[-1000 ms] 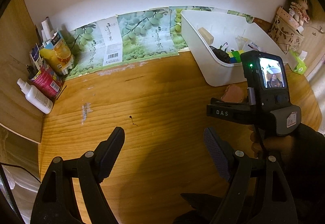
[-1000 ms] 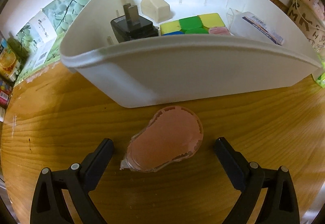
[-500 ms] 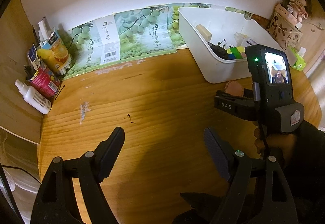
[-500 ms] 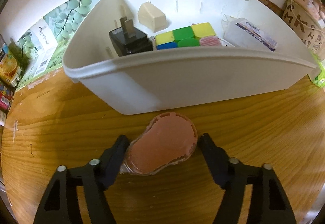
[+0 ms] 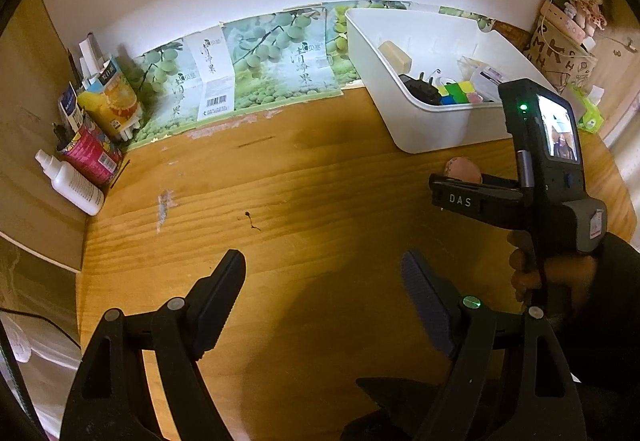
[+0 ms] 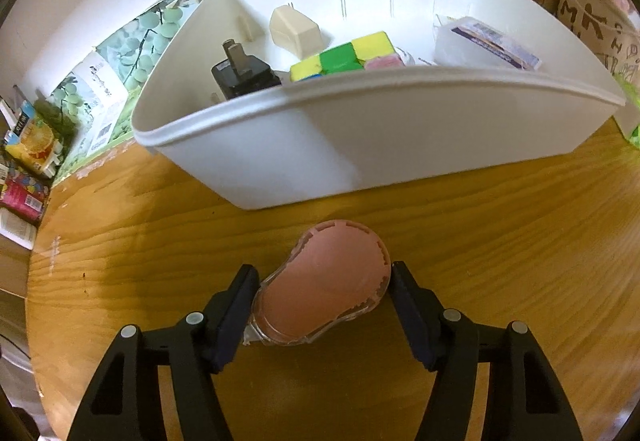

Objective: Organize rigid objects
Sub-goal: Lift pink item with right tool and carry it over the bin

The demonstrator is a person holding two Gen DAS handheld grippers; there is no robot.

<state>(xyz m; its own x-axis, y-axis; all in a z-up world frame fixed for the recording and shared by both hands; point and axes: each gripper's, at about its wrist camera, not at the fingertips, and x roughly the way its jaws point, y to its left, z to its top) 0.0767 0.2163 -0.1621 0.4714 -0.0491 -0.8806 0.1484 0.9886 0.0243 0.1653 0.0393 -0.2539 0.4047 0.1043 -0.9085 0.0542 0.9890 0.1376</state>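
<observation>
left gripper (image 5: pixel 322 293) jaws apart over bare wooden table (image 5: pixel 304 185); white bin (image 5: pixel 432 121) at 1 o'clock, right gripper (image 5: pixel 460 187) at 3

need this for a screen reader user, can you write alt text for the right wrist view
The right gripper is shut on a pink teardrop-shaped plastic case just above a wooden table. Behind it stands a white bin holding a black plug adapter, a cream block, a colourful puzzle cube and a clear plastic box.
</observation>
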